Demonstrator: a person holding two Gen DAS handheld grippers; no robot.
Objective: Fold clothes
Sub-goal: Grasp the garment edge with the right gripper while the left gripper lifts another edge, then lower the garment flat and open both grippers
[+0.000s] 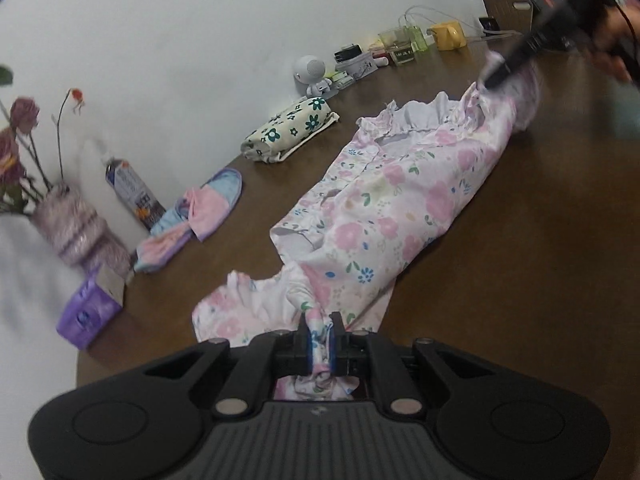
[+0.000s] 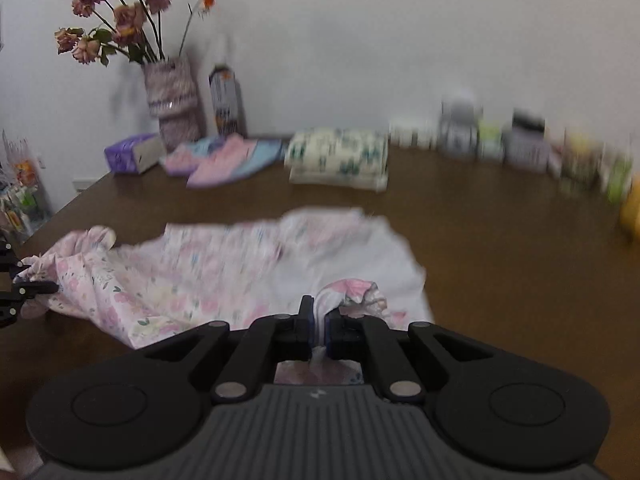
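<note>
Floral garment (image 1: 400,200): a pink-and-white flowered piece with a ruffled collar, lying stretched across the brown counter (image 1: 540,264) between the two tongs. Most of the cloth rests on the counter surface; both ends are gathered and drawn toward the tongs.

Left tongs (image 1: 320,338): clenched on a bunched end of the garment. In the left wrist view the cloth is pinched between the blue pads, with a fold hanging below them.

Right tongs (image 2: 319,322): clenched on the opposite end of the garment, near the collar. In the right wrist view a white twist of cloth passes between the pads. In the left wrist view the same tongs appear at the upper right, blurred, gripping the far end of the cloth, with a person's hand (image 1: 618,50) behind them.

Items along the wall edge of the counter, well apart from the garment:
- a folded cream cloth with dark green flowers (image 1: 290,130);
- a pink, blue and purple folded piece (image 1: 192,220);
- a bottle (image 1: 134,196), standing upright beside a vase of dried roses (image 1: 76,226);
- a purple tissue box (image 1: 90,312), just beside the vase;
- a small white round figure (image 1: 310,74);
- a row of small jars and containers, including a yellow cup (image 1: 448,34).

The right wrist view is blurred, so details of the far row cannot be resolved there.
</note>
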